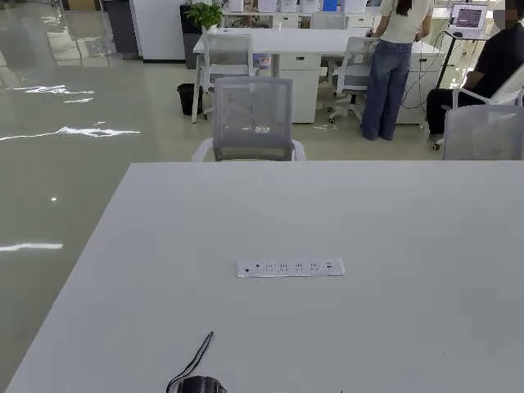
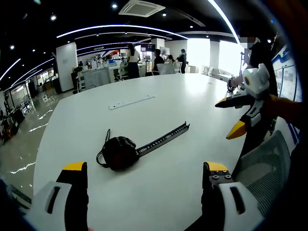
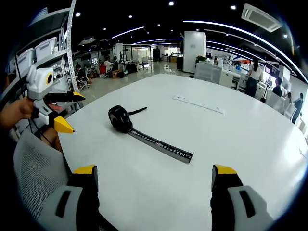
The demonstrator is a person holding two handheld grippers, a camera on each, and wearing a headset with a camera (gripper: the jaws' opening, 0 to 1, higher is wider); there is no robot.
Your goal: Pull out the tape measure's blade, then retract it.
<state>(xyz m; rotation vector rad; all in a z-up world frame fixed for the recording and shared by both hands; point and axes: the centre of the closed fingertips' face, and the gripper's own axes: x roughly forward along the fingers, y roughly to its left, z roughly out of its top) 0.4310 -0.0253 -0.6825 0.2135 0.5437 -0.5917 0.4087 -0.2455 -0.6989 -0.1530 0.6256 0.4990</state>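
Bright, even ceiling strip lights; glare streaks the glossy floor [image 1: 57,131] and whitens the counter [image 1: 327,221]. Gripper views bend at edges.

Nothing can be read as a word, brand or number. The tape measure [image 3: 120,118] has printed graduations along its blade [image 3: 161,144], too small to make out. The power strip [image 1: 291,268] bears tiny marks beside its sockets, illegible. A monitor screen [image 1: 467,16] at the back shows blurred content.
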